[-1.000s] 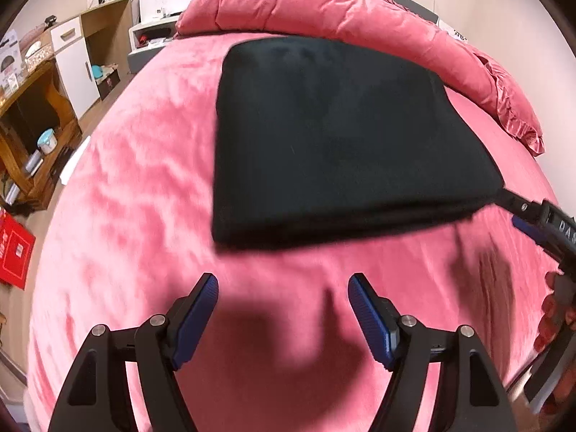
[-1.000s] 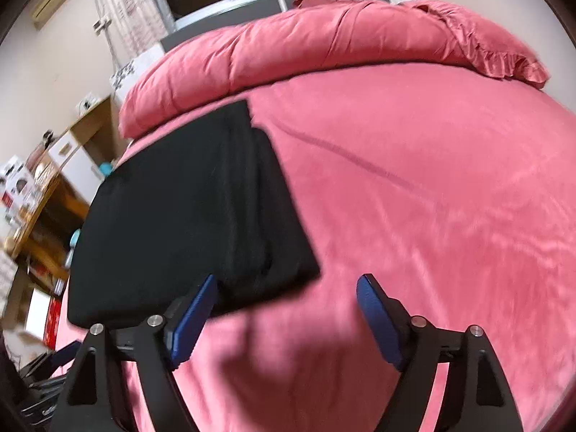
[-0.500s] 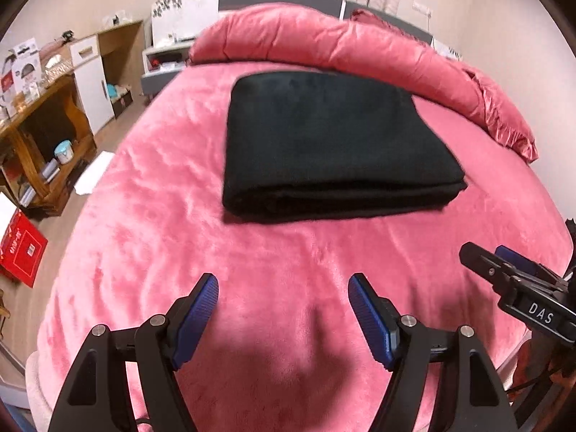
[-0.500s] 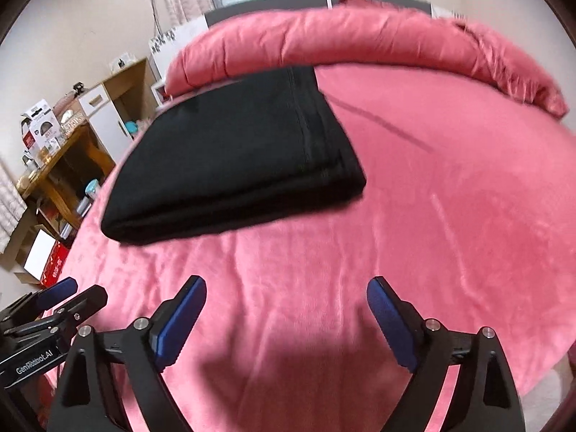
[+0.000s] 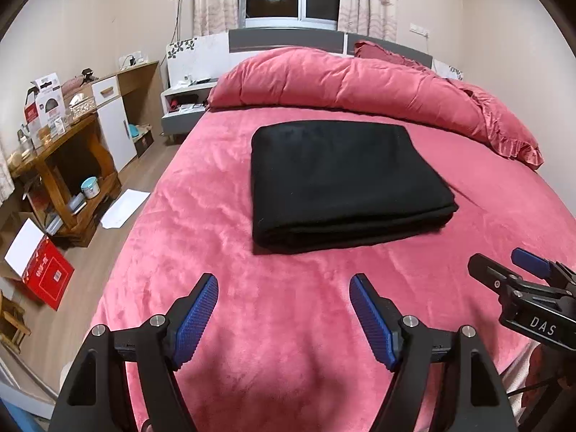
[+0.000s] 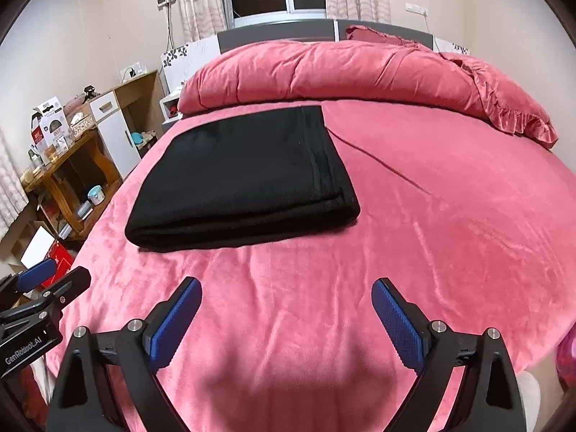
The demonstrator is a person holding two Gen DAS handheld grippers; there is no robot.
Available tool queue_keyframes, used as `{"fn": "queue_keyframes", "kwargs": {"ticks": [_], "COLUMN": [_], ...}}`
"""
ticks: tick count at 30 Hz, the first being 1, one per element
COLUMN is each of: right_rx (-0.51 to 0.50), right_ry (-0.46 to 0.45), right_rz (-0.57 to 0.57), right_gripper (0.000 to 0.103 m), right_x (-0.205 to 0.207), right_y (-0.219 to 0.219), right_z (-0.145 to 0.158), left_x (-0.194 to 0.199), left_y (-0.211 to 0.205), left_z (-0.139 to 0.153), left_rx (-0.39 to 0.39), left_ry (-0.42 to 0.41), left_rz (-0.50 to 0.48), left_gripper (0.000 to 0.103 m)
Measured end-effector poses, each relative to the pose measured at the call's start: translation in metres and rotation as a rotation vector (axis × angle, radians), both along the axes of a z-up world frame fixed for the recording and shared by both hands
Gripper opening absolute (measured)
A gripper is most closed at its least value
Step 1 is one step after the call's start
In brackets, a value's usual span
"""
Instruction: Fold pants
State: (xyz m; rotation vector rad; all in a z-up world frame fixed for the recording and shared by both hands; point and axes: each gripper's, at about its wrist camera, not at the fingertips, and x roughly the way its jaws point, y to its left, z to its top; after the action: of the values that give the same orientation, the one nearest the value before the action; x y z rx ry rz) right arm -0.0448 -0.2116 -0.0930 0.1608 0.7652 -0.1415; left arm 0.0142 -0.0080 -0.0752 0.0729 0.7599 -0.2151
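Note:
The black pants (image 5: 342, 180) lie folded into a thick rectangle on the pink bed (image 5: 180, 198), their folded edge nearest me; the right wrist view shows the same pants (image 6: 244, 176) left of centre. My left gripper (image 5: 284, 284) hovers open above bare bedcover, well short of the pants. My right gripper (image 6: 287, 284) is also clear of them, its jaws opening with nothing between them. Each gripper shows in the other's view: the right gripper (image 5: 498, 259) at the right edge, the left gripper (image 6: 66, 270) at the left edge.
A rolled pink quilt (image 5: 342, 82) and a frilled pillow (image 5: 504, 133) lie along the headboard. Left of the bed stand a cluttered wooden table (image 5: 64, 144), a white cabinet (image 5: 111, 122) and a red box (image 5: 46, 277) on the floor. Bare bedcover stretches right of the pants.
Both grippers have drawn back and risen from the pants, which now look smaller and farther off. The right jaws stand wider than before. The pants lie still.

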Motion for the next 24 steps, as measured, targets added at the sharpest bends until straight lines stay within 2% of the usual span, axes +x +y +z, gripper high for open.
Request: {"fn": "queue_keyframes", "kwargs": {"ticks": [7,24], "right_rx": [-0.042,-0.031], "right_ry": [-0.041,-0.032], "right_rz": [0.018,0.024], "right_gripper": [0.096,0.096], "right_x": [-0.0066,-0.004], "right_y": [0.0077,0.008], "right_z": [0.0086,0.0049], "left_x": [-0.0044,-0.0031], "left_y": [-0.0026,-0.0023], "left_z": [0.0041,0.0011], "left_rx": [-0.016,-0.022], "left_ry": [-0.011,0.002], "left_rz": [-0.012,0.005], "left_gripper": [0.077,0.077]}}
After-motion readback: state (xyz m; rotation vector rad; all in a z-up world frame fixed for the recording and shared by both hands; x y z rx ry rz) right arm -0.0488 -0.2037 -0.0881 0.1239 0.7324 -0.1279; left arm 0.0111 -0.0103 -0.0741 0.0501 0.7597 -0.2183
